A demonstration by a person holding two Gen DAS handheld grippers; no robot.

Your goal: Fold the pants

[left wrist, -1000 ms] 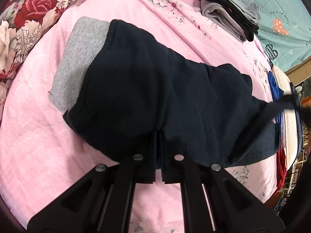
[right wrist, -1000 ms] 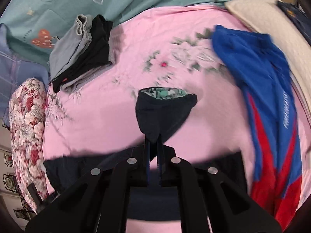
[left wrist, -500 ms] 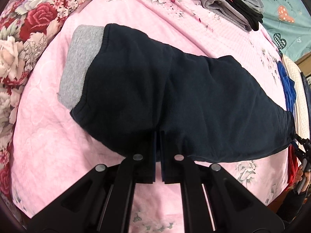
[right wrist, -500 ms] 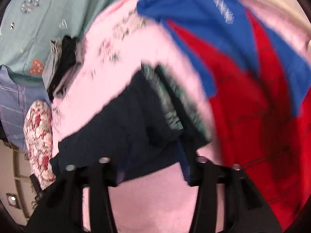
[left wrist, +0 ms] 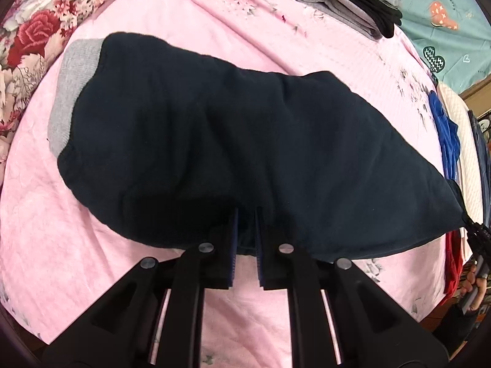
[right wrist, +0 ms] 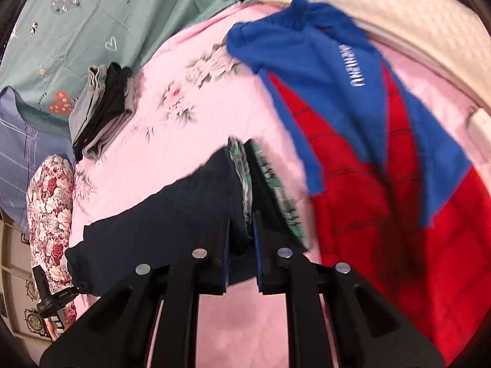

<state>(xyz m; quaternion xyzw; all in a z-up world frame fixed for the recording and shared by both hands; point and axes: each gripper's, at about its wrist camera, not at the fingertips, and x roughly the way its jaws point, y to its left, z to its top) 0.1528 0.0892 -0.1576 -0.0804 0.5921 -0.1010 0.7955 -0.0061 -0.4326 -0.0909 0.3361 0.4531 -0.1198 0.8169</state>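
Note:
Dark navy pants (left wrist: pixel 233 141) with a grey ribbed band (left wrist: pixel 72 92) at the left end lie stretched across the pink bed sheet (left wrist: pixel 55 257). My left gripper (left wrist: pixel 245 224) is shut on the near edge of the pants. The fabric runs taut to the right, where my right gripper (left wrist: pixel 475 239) holds the far end. In the right wrist view my right gripper (right wrist: pixel 241 230) is shut on the pants (right wrist: pixel 159 230) at an end with a green patterned lining (right wrist: pixel 245 178).
A stack of folded grey and black clothes (left wrist: pixel 346 3) lies at the far side, also in the right wrist view (right wrist: pixel 101 110). A blue and red garment (right wrist: pixel 383 159) lies to the right. A floral pillow (left wrist: pixel 30 18) sits at the left. A cream quilted cloth (right wrist: pixel 383 9) lies beyond.
The right gripper was open around the pants end half a second ago and is now shut on it. The pants are pulled flatter and tauter between the two grippers.

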